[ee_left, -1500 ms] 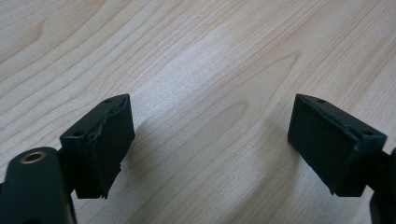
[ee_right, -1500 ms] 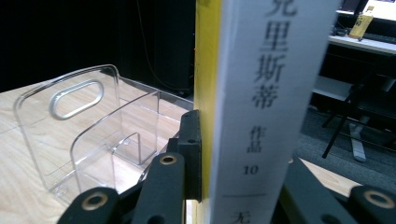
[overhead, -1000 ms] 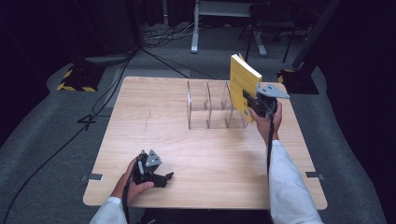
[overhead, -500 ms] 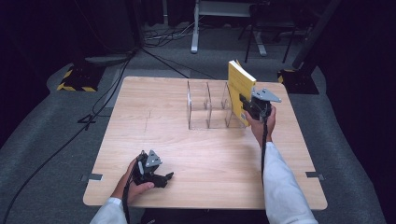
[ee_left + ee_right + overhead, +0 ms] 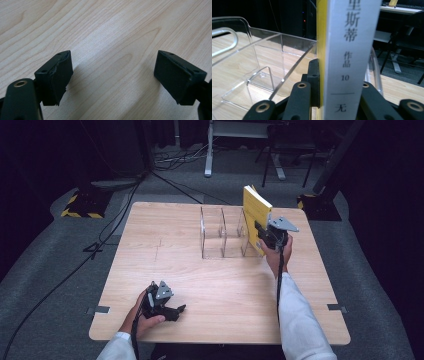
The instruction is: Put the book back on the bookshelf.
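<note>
A yellow book (image 5: 256, 216) is held upright in the right gripper (image 5: 264, 234), just beside the right end of the clear acrylic rack (image 5: 222, 234), which serves as landmark. In the high view the book's lower edge is seen down at the rack's rightmost slot; whether it rests on the rack's base cannot be told. The jaws are clamped on the book at its spine side. In the right gripper view the white spine (image 5: 350, 50) with printed characters is seen pinched between the black jaws, and the rack's curved dividers (image 5: 265, 47) are seen to the left of it.

The rack stands on the wooden table (image 5: 165, 245), toward its far side and right of centre.

The left gripper (image 5: 170, 311) is held low over the table's near edge, well apart from the rack, to its near left. Its jaws are set wide apart with nothing between them; bare wood grain (image 5: 112, 50) is seen between them in the left gripper view.
</note>
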`<state>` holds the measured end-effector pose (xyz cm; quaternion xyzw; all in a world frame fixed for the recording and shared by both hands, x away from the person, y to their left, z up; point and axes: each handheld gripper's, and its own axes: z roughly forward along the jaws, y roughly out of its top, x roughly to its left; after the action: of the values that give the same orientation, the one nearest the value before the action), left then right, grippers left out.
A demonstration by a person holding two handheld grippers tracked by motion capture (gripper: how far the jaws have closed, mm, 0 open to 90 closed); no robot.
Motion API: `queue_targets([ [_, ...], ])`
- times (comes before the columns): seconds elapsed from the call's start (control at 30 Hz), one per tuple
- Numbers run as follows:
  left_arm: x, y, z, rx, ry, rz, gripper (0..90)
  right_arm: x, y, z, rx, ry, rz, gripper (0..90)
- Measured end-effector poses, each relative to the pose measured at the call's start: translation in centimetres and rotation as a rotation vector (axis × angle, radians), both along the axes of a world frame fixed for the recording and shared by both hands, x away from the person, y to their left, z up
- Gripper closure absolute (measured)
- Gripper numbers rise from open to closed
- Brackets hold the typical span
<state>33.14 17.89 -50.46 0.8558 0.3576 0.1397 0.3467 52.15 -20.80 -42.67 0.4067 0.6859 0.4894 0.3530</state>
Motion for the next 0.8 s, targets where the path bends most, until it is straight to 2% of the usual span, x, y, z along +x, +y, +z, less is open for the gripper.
queue_targets([
  [0.13, -0.1, 0.0, 0.0, 0.001, 0.002, -0.004, 16.1, 0.0, -0.1, -0.3, 0.022, -0.001, -0.001, 75.8],
  [0.43, -0.2, 0.0, 0.0, -0.002, 0.000, 0.003, 16.1, -0.7, -0.1, -0.5, -0.025, 0.006, 0.020, 75.1],
  [0.57, -0.2, 0.0, 0.0, -0.001, 0.001, 0.003, 16.1, -1.1, -0.3, -1.0, -0.023, 0.027, 0.035, 74.4],
  [0.73, -0.1, 0.0, 0.0, 0.000, 0.005, 0.000, 16.1, -1.3, -0.8, -1.3, -0.001, 0.033, 0.026, 74.3],
  [0.8, -0.1, 0.0, 0.0, 0.000, 0.005, 0.000, 16.1, -1.4, -0.8, -1.3, -0.010, 0.035, 0.021, 73.9],
])
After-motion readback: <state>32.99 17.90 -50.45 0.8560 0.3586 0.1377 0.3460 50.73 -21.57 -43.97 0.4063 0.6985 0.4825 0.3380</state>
